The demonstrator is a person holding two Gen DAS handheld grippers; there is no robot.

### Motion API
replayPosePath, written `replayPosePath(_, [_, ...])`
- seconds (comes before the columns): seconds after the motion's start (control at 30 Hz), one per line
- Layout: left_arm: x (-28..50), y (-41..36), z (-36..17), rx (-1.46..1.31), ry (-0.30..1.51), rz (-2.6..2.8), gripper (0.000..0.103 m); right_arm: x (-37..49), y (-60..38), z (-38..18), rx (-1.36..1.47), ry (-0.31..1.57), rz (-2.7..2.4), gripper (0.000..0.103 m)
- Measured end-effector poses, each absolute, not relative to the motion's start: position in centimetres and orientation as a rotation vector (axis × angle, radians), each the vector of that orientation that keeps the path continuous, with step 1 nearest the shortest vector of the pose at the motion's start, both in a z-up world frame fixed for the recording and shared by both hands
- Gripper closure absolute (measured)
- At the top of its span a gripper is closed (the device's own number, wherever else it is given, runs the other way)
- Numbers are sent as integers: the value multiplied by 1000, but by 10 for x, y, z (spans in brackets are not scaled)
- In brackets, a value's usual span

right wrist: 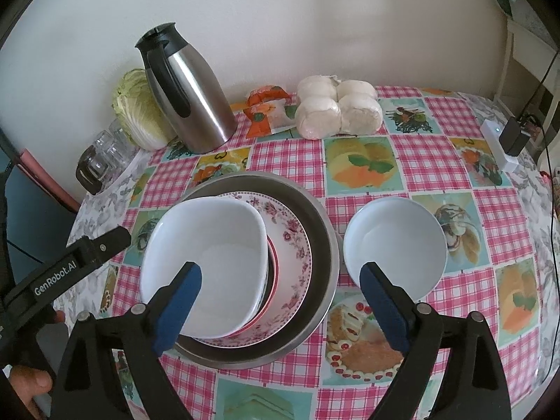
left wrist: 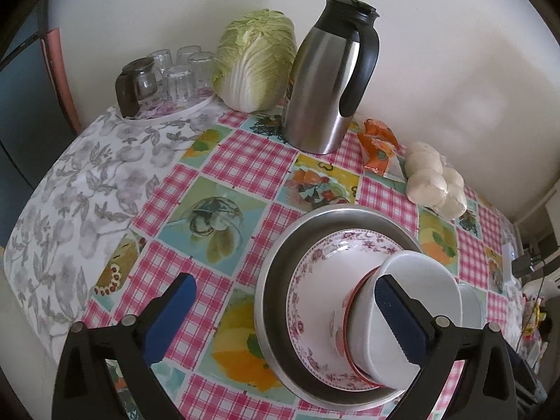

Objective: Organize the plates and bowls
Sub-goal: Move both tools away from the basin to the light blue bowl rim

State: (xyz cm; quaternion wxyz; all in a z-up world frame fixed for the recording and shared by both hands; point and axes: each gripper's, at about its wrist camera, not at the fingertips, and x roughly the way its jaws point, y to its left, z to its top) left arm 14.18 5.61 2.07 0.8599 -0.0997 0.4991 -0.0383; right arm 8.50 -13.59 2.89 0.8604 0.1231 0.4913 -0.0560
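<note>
Holding both tools above the tabletop (right wrist: 287, 154), I keep each set of jaws spread wide with nothing between the blue ribbed pads. My left gripper (left wrist: 283, 318) hovers at the left edge of the stack; my right gripper (right wrist: 280, 308) hangs over the stack's near rim.

Stack composition, bottom to top:
- A round stainless steel basin (right wrist: 322, 231) with a brushed, dull-grey wall sits flat on the glossy checked oilcloth.
- A shallow porcelain plate (right wrist: 294, 245) with a pink floral border lies inside the basin.
- A bowl with a red rim line (left wrist: 344, 318) rests on the plate; only its edge shows.
- A smooth white bowl with a rounded-square mouth (right wrist: 210, 255) is nested on top, tilted toward the left gripper.

A second white bowl (right wrist: 395, 241), round and glossy, stands alone on the tabletop just beside the basin, to its right in the right wrist view.

Along the wall at the far edge:
- A steel thermal jug (left wrist: 325, 80) with black handle and lid.
- A Napa cabbage (left wrist: 255, 59) with crinkled pale-green leaves.
- A tray of inverted clear glasses (left wrist: 175, 70).
- An orange foil packet (right wrist: 266, 108).
- A clear bag of round white buns (right wrist: 336, 108).

A white power strip (right wrist: 497, 143) lies at the right edge.
</note>
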Motion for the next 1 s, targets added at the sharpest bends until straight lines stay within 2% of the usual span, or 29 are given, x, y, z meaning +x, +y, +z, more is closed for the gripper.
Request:
replayPosePath(0.33, [120,51,25,-189,1020,-87,0,65,-144,46,219,943,-113,10])
replayPosePath(1.0, [55,10,21,-103,961,-174,0,16,-176,50,232,952,-131,9])
